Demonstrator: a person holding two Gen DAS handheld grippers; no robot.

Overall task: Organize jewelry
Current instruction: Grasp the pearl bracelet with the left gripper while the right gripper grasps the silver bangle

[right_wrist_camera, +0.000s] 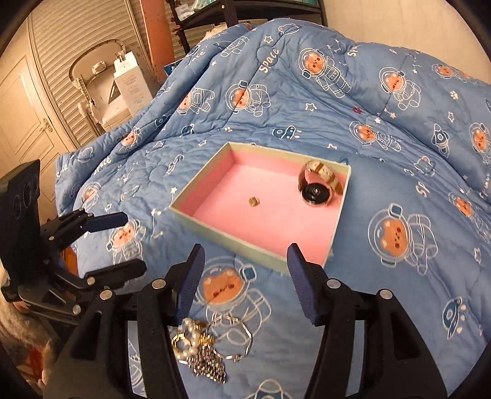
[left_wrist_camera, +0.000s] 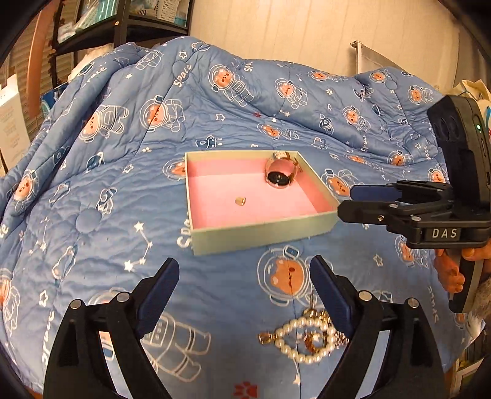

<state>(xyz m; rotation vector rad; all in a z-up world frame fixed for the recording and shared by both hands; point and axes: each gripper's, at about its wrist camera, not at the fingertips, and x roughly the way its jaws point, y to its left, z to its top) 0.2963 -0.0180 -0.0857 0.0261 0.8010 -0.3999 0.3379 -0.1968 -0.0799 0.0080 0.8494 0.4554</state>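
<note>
A shallow pale-green box [left_wrist_camera: 260,228] [right_wrist_camera: 245,245] with a pink lining sits on the blue quilt. In its far right corner lies a wristwatch [left_wrist_camera: 279,175] [right_wrist_camera: 316,184], and a small gold piece [left_wrist_camera: 240,201] [right_wrist_camera: 254,201] rests near the middle. On the quilt in front of the box lies a pearl bracelet tangled with gold pieces [left_wrist_camera: 307,337] [right_wrist_camera: 190,340], and beside it a thin silver chain [right_wrist_camera: 236,337]. My left gripper [left_wrist_camera: 244,267] [right_wrist_camera: 132,242] hovers open just left of that pile, holding nothing. My right gripper [right_wrist_camera: 245,257] [left_wrist_camera: 346,201] is open and empty, near the box's right front corner.
The space-print quilt [left_wrist_camera: 122,190] rises in folds behind the box. A dark shelf unit [left_wrist_camera: 122,27] stands at the back left, with a white carton [right_wrist_camera: 132,83] and louvred doors [right_wrist_camera: 67,61] beyond the quilt's left edge. A hand [left_wrist_camera: 451,270] holds the right gripper's handle.
</note>
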